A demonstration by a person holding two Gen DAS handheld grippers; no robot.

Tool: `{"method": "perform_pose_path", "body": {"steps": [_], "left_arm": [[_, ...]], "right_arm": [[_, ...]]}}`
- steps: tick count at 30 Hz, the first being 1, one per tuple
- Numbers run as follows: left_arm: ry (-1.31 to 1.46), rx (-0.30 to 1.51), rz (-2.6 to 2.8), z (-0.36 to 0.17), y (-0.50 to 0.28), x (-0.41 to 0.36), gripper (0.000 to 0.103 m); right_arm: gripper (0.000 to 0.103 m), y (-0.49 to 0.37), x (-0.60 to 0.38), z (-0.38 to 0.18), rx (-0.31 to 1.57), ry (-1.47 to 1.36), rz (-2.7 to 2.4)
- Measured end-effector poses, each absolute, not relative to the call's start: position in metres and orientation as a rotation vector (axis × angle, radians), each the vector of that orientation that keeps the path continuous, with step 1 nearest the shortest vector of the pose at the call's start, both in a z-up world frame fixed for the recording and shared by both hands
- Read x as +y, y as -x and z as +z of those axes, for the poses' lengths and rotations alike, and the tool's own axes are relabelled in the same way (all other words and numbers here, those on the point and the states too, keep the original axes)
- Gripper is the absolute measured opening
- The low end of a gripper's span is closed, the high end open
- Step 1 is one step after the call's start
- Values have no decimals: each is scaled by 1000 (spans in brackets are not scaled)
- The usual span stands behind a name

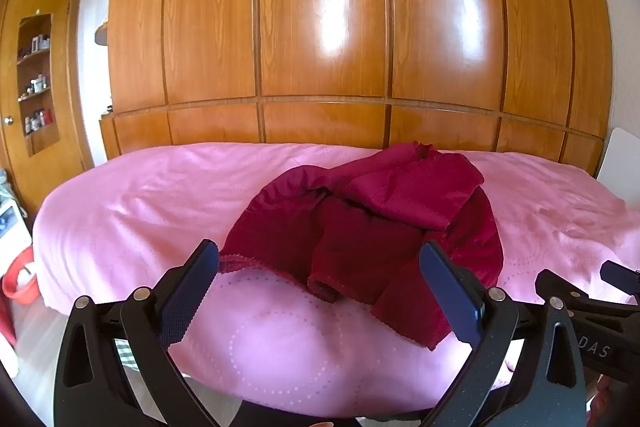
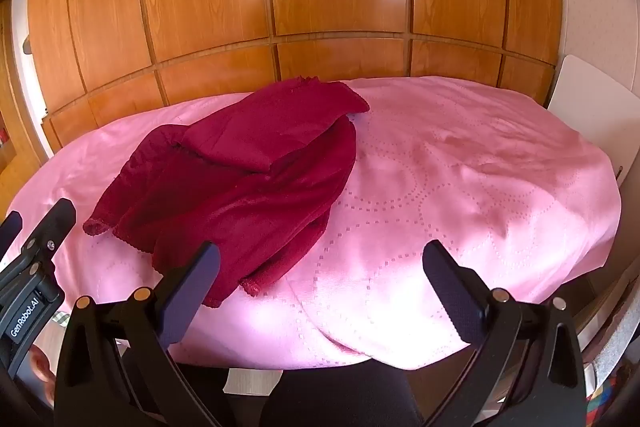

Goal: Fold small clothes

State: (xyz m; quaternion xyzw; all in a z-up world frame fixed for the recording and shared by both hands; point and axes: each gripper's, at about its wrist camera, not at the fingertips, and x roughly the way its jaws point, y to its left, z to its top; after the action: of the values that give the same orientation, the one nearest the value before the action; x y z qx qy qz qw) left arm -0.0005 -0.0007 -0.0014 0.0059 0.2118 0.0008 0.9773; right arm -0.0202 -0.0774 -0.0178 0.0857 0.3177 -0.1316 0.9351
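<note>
Nearest, both tools hovered over the table's front edge: left gripper (image 1: pixel 320 291) and right gripper (image 2: pixel 320 287) spread wide, fingers released, nothing between them. Next out, the crimson garment (image 1: pixel 360 223) lay crumpled on the pink tablecloth (image 1: pixel 132 211), at twelve o'clock from the left tool and ten o'clock from the right. Judged soft, light, limp, slightly plush; likely to sag and drag when lifted. Best hold probably the scalloped hem (image 1: pixel 236 263) and a matching near corner. Farther, a red bucket (image 1: pixel 20 287) at nine o'clock, contents unclear. Farthest, a wooden wardrobe (image 1: pixel 320 27) and shelf niche (image 1: pixel 36 79) holding small bottles.
</note>
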Motion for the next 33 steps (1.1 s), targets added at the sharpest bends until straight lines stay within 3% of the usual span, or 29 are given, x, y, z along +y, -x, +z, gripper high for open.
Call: {"method": "perform_pose_path", "body": {"steps": [33], "left_arm": [[-13,440,1,-2,0,1,99]], "right_arm": [[101,19,-77,-21,656,-165,-262]]}}
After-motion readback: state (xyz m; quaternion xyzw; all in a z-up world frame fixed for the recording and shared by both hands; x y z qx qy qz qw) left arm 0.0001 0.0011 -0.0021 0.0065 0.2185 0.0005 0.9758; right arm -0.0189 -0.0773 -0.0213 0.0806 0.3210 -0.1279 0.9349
